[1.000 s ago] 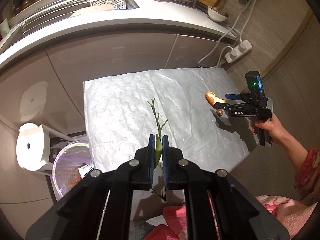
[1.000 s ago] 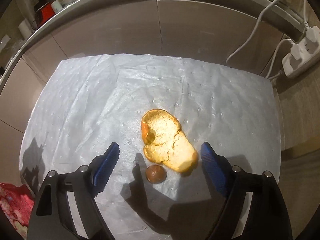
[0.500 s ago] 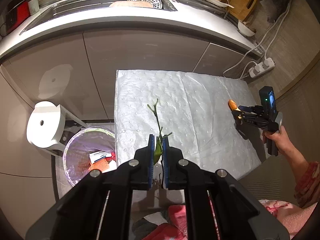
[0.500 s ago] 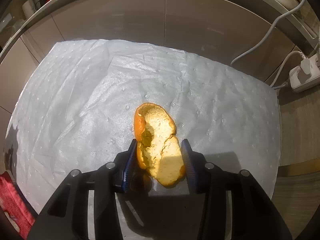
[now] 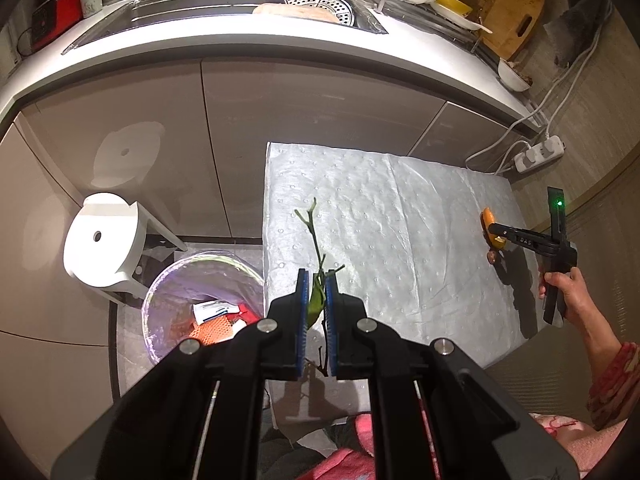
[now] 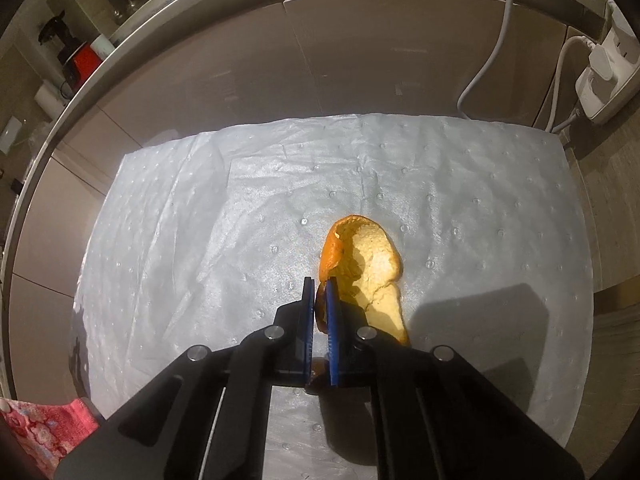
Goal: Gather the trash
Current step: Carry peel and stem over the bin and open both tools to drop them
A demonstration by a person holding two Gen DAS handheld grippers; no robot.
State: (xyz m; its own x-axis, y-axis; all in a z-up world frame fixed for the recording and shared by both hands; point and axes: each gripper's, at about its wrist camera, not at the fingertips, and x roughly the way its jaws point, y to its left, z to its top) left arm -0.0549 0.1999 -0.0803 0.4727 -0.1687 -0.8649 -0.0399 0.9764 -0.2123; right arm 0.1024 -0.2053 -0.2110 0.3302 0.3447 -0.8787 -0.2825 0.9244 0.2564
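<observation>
Mat (image 5: 400, 216): centre frame, nearly cleared.
Bin (image 5: 168, 292): lower left, trash already inside.
Left gripper (image 5: 316, 300): clamped on leafy twig (image 5: 314, 236), not yet binned.
Right gripper (image 6: 319, 308): pinching orange peel (image 6: 368, 264) edge.
Small brown bit (image 5: 493, 257): left on mat.

A low table (image 5: 400, 216) is standing before the cabinets, a white dimpled sheet (image 6: 224, 216) covering its top. An orange peel (image 6: 376, 256) and a small brown nut (image 5: 491, 256) are lying near its right edge — just beside each other.
</observation>
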